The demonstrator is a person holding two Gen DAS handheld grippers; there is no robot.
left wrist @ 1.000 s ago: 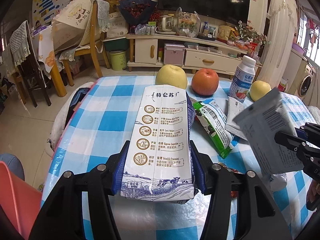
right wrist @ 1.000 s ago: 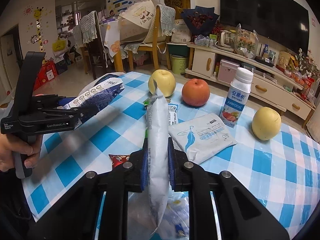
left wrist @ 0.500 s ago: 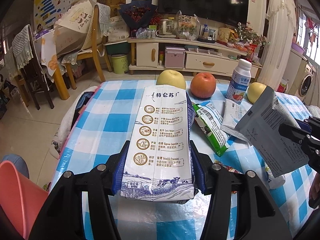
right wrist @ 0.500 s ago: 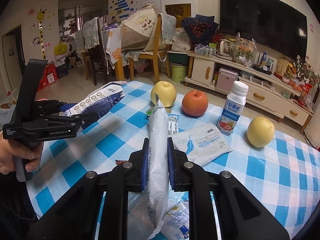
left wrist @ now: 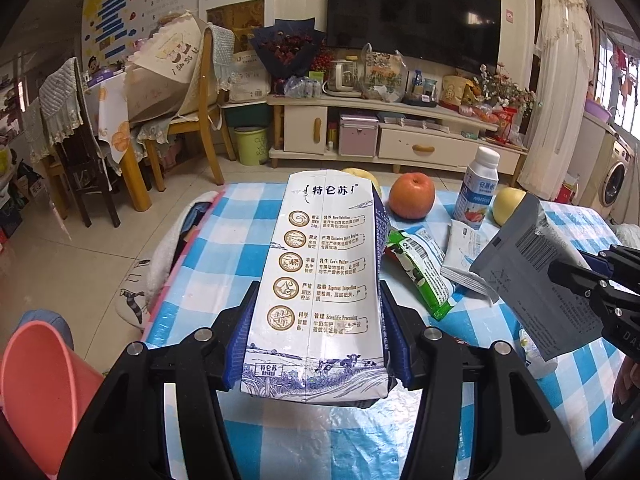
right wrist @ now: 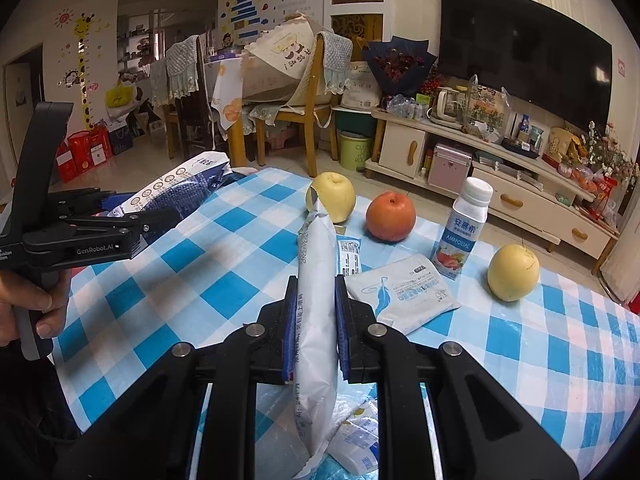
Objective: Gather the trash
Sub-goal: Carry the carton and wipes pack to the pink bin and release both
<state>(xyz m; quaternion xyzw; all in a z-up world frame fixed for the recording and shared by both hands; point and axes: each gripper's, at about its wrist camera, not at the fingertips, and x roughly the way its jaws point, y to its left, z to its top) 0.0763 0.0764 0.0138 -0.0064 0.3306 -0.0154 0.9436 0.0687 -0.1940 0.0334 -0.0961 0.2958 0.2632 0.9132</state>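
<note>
both tools are loaded: the left tool (left wrist: pixel 316 320) clamps a flattened white and blue milk carton (left wrist: pixel 320 280), its long axis running straight out along the fingers, and the right tool (right wrist: pixel 316 320) pinches a grey foil wrapper (right wrist: pixel 316 304) edge-on, pointing up the frame. a salmon-pink plastic bin (left wrist: pixel 36 376) sits at the lower left of the left view, below the blue-checked tabletop (right wrist: pixel 224 292) edge; judged nearest the left tool, so the carton likely goes first. still lying mid-tabletop: one green wrapper (left wrist: pixel 420 276), one white pouch (right wrist: pixel 400 292). three fruits and one yogurt bottle (right wrist: pixel 460 232) stand behind.
</note>
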